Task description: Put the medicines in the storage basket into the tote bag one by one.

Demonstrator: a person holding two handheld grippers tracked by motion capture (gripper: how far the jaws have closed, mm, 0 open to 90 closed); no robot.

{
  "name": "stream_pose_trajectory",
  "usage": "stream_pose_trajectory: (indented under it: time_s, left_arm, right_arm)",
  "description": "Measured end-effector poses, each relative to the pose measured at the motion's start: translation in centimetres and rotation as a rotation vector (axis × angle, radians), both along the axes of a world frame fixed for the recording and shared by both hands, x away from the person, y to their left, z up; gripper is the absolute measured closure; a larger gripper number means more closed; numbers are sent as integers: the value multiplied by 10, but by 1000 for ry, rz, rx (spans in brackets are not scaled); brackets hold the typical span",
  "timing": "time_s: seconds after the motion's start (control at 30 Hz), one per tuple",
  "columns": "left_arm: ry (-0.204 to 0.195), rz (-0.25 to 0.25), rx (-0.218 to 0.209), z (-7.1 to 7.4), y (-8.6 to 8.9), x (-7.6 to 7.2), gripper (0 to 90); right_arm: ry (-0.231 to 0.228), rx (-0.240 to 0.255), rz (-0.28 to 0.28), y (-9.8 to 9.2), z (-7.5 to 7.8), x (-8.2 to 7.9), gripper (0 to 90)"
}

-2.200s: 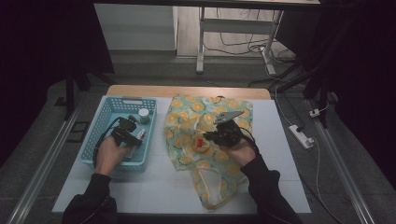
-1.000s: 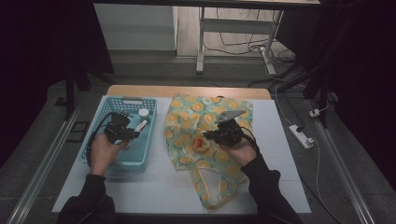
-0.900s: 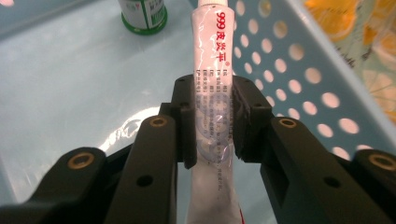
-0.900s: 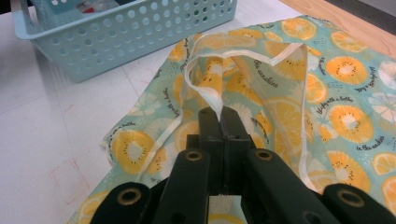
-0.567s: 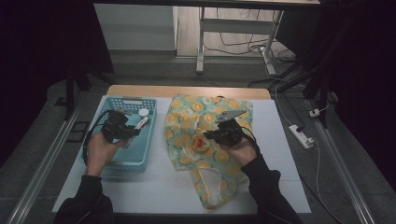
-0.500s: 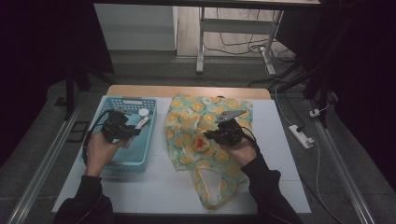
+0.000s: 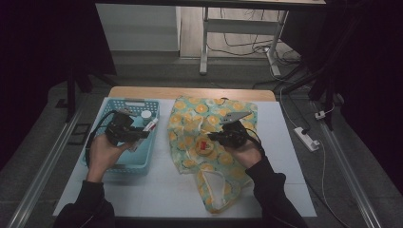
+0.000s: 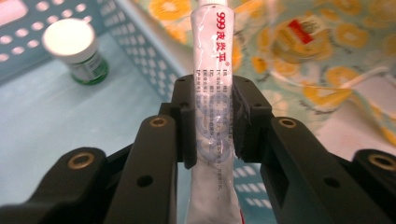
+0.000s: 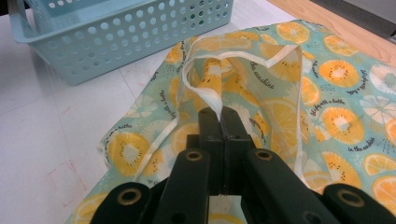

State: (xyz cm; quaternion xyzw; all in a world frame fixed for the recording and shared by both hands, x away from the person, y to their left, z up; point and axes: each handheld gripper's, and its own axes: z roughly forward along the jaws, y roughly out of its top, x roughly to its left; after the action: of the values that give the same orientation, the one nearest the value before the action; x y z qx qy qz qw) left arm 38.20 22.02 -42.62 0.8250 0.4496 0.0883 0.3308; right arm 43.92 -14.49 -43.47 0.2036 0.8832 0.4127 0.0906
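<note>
- The surface [image 7: 285,156] carries a fruit-print bag [image 7: 209,142] across its middle and a blue basket [image 7: 121,161] toward its left edge.
- My right tool [image 7: 216,137] is clamped tight on the bag's white-trimmed rim [image 9: 205,88]; in the right gripper view the jaws meet on the trim and pull the mouth up into a small opening.
- My left tool [image 7: 142,134] holds a white ointment tube [image 8: 212,93], jaws narrowed on its middle, above the basket's right wall, near the bag.
- I judge the step in hand to be carrying the tube from basket to bag. The next move calls for swinging it right and pointing its tip into the opening the right tool holds up, without dragging the cloth.
- The left gripper view shows the tube's red print, its clear wrap and a white-capped green bottle [image 8: 74,49] on the basket floor; from the high view the tube is a pale sliver.
- The high view alone places both hands against the surface's edges.
</note>
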Motion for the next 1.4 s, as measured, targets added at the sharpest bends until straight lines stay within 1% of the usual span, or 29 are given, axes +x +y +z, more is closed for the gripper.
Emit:
stream_pose_trajectory:
  time_s: [0.17, 0.27, 0.37, 0.43, 0.57, 0.8, 0.97, 1.23, 1.4]
  left_arm:
    - [-10, -54, -9, 9, -17, -6, 723]
    - [-13, -87, -1, 12, -30, -8, 723]
    - [-9, -117, -4, 12, -41, -9, 723]
    - [0, -141, -4, 12, -48, -10, 723]
    - [20, -178, -18, 8, -61, -9, 723]
    - [51, -210, -19, -2, -80, -6, 723]
    - [67, -232, -9, -10, -94, -4, 723]
    - [80, -243, 1, -20, -110, -1, 722]
    - [96, -248, -2, -24, -119, 5, 722]
  right_arm:
    - [-2, 0, 0, 0, 0, 0, 900]
    - [-3, 3, -2, 0, 1, 0, 900]
    - [-5, 6, -4, 0, 1, 0, 900]
    - [-5, 8, -5, 0, 2, 0, 900]
    - [-7, 10, -5, -1, 2, 0, 900]
    - [-8, 10, -8, -1, 2, 0, 900]
    - [-10, 11, -4, 0, 2, 0, 900]
    - [-13, 14, -4, 0, 2, -1, 900]
    - [-15, 21, -7, -1, 3, 0, 900]
